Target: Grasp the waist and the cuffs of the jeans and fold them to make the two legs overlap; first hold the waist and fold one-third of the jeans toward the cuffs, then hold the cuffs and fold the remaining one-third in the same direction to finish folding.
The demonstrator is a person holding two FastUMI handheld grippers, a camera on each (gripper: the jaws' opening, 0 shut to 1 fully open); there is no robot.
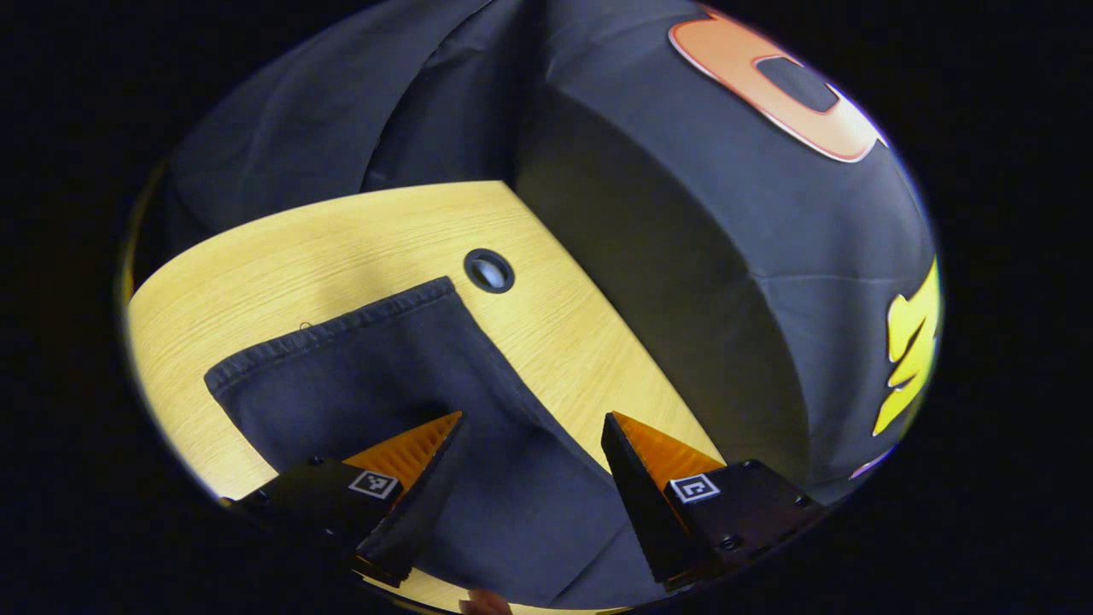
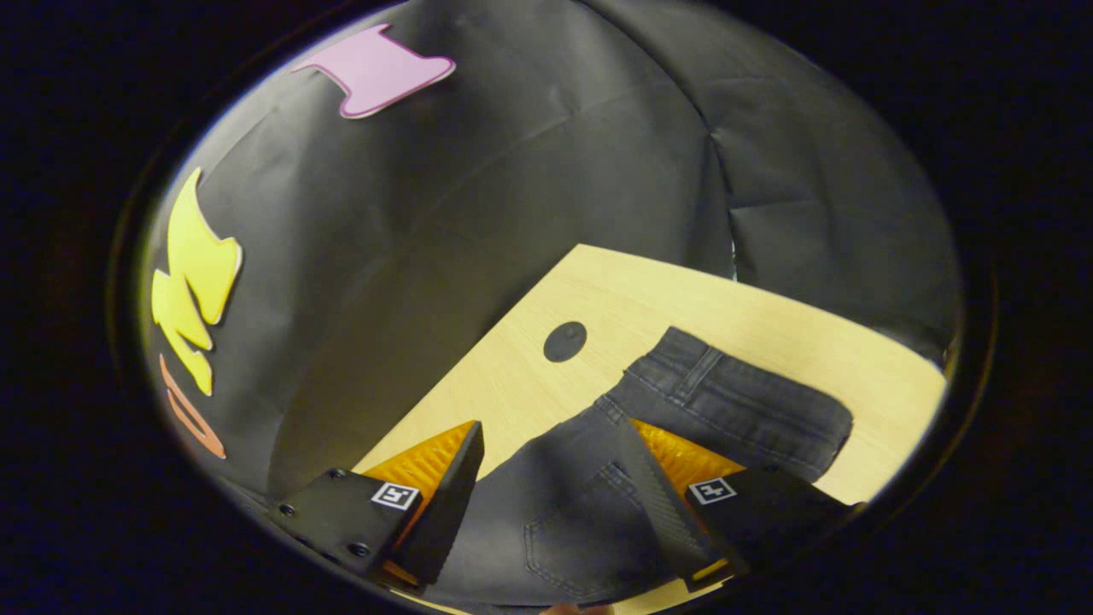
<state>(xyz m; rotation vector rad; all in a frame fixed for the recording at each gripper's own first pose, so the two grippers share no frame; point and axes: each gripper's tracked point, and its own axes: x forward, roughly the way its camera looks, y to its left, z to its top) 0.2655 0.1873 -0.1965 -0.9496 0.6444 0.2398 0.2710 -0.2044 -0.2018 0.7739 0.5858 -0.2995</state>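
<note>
In the left gripper view the left gripper stands wide open over the cuff end of the jeans, its two fingers spread apart with dark cloth between and below them; whether either tip touches the denim cannot be told, and nothing is clamped. The hemmed cuff edge runs slantwise up to the right, ending near a round grommet in the wooden table; the leg runs from that hem back toward the camera and is cut off at the bottom. In the right gripper view the right gripper is likewise spread wide above the waist end of the jeans, gripping nothing. The waistband with a belt loop points away to the right, a back pocket lies between the fingers, and the right-hand finger hides part of the cloth. The table's cable hole sits just beyond the waist.
</note>
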